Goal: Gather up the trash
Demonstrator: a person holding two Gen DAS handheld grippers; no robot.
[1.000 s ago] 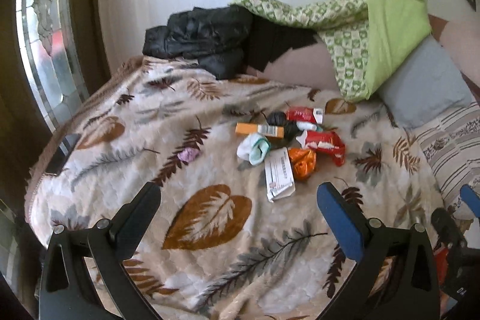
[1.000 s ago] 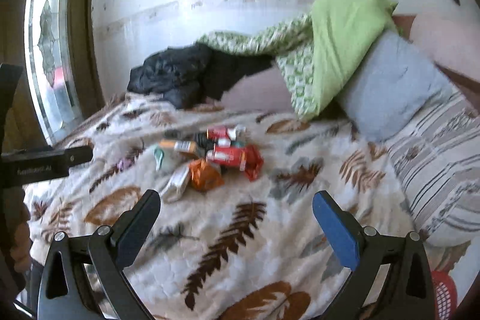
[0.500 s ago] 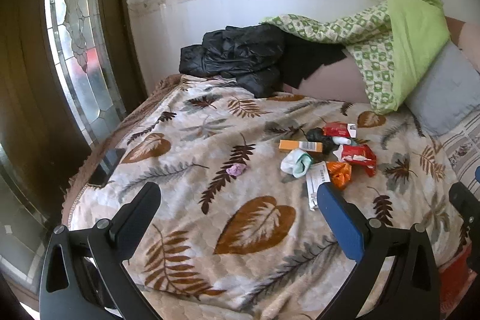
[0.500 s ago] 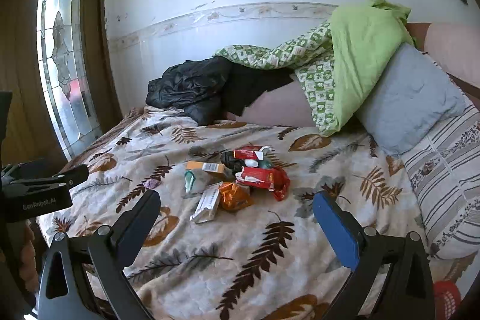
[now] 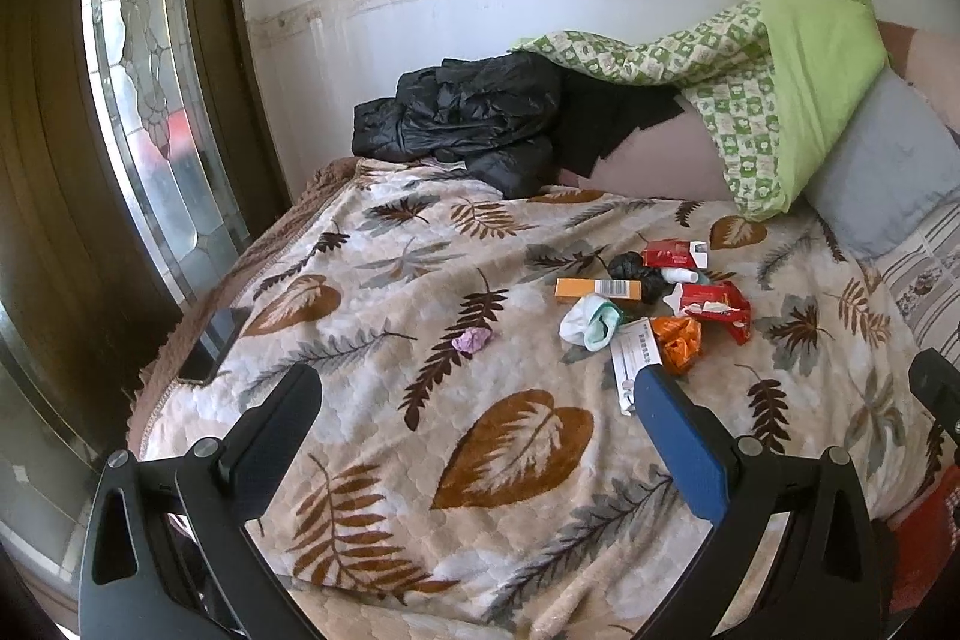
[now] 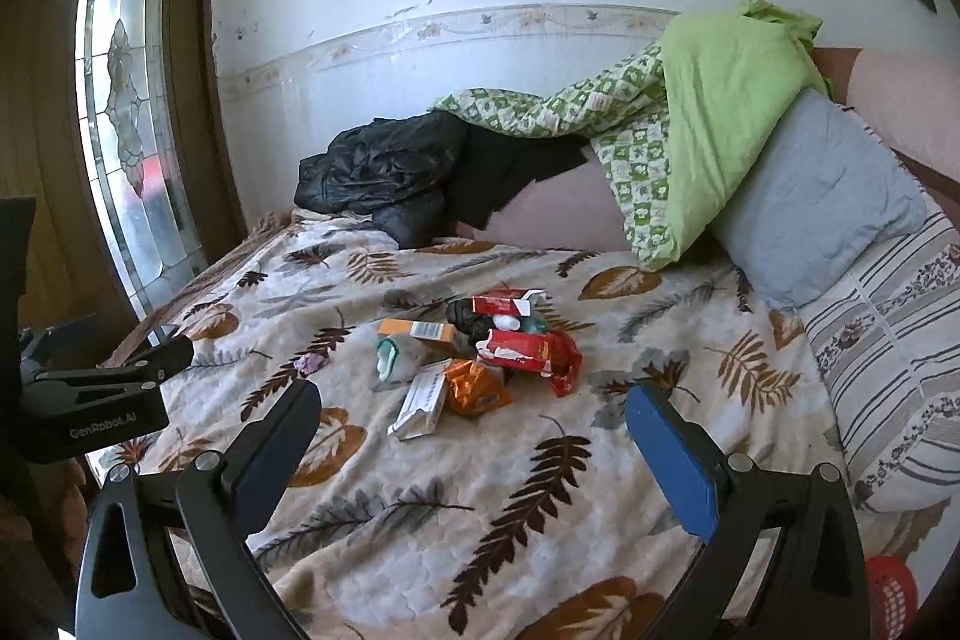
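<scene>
**Trash heap awaits pickup on leaf-print blanket**

Trash (image 6: pixel 480 352) lies piled well ahead of both grippers. Left gripper (image 5: pixel 477 415) and right gripper (image 6: pixel 471 418) hang spread wide, empty, probably readying a first grab; a red basket (image 6: pixel 891 589) sits lower right.

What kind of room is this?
Most likely a bedroom. There's a bed under a leaf-print blanket, a grey pillow and a green quilt piled at the head, with trash lying in the middle.

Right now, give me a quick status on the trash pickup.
Left claw open, empty. Right claw open, empty. Trash pile untouched on the bed, pink scrap lying apart. Nothing blocking.
</scene>
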